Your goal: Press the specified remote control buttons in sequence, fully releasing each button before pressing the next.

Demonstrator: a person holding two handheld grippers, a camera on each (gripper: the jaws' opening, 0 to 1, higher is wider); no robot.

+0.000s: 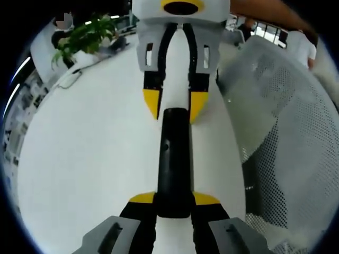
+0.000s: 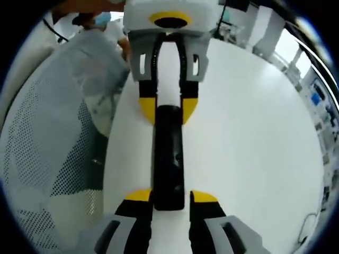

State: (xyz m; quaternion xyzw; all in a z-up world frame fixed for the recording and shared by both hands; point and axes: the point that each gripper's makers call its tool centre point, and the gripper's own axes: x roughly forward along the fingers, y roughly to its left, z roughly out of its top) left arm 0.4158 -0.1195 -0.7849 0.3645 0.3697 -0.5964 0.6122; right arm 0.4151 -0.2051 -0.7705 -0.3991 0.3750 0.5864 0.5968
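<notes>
Black remote [image 1: 173,159] runs from 6 to 12 o'clock in your left gripper view: your left gripper [image 1: 174,203] clenches its near end, your right gripper [image 1: 174,106] straddles the far tip. Right gripper view mirrors this (remote edge-on above white table [image 2: 254,137]); no button press evident yet.

Black slim remote control [image 1: 174,161], held lengthwise above white table, clamped both ends

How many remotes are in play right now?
1: a slim black plastic remote control held over the white table, one end in the left claw, the other in the right claw.
</notes>
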